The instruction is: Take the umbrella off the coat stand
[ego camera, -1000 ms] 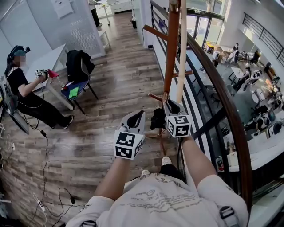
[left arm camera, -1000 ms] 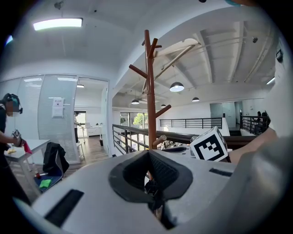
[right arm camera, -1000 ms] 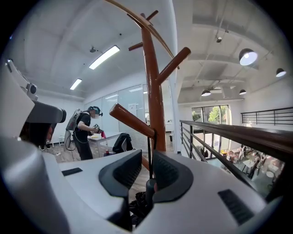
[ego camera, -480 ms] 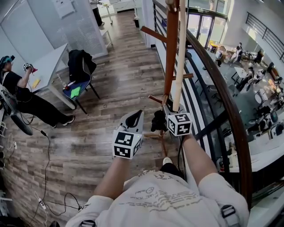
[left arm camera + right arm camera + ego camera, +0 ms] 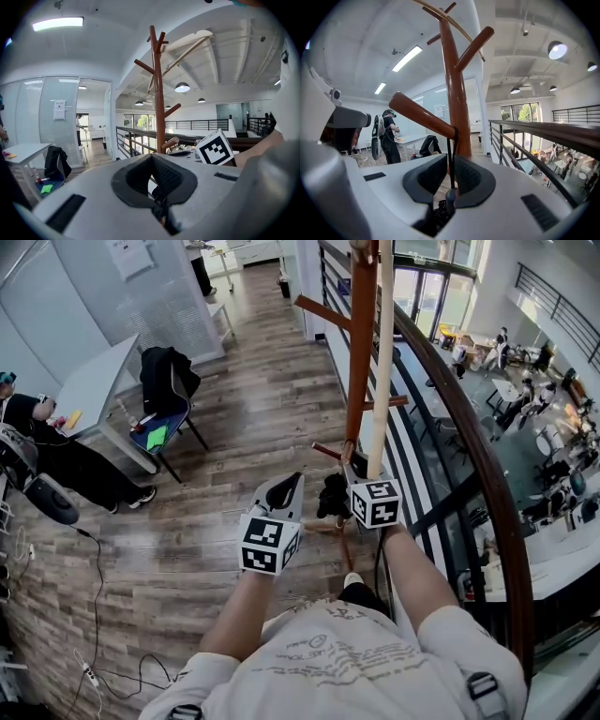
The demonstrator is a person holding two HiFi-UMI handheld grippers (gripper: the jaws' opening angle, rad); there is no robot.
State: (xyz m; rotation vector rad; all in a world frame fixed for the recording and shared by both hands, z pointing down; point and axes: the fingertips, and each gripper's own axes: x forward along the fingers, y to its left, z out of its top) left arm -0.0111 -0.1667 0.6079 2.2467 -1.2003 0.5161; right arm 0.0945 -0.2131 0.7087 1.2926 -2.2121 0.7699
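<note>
The brown wooden coat stand (image 5: 361, 343) rises just ahead of me by the railing. A small black folded umbrella (image 5: 331, 495) hangs low on it, between my two grippers. In the right gripper view its thin black strap (image 5: 450, 159) loops over a lower peg (image 5: 419, 115) and runs down between the pads. My right gripper (image 5: 451, 161) is shut on that strap, right against the stand (image 5: 457, 103). My left gripper (image 5: 292, 484) sits just left of the umbrella, jaws shut with nothing between them (image 5: 152, 159). The stand (image 5: 159, 93) stands a little beyond it.
A pale long rod (image 5: 382, 352) leans along the stand. A dark curved railing (image 5: 469, 446) runs close on the right, with a drop to a lower floor. A chair with a black jacket (image 5: 167, 381), a white table (image 5: 94, 381), a seated person (image 5: 37, 427) and floor cables (image 5: 94, 596) lie left.
Both grippers have stayed almost in place at the stand. The seated person at the left has slid toward the picture's edge as my head turned slightly.
</note>
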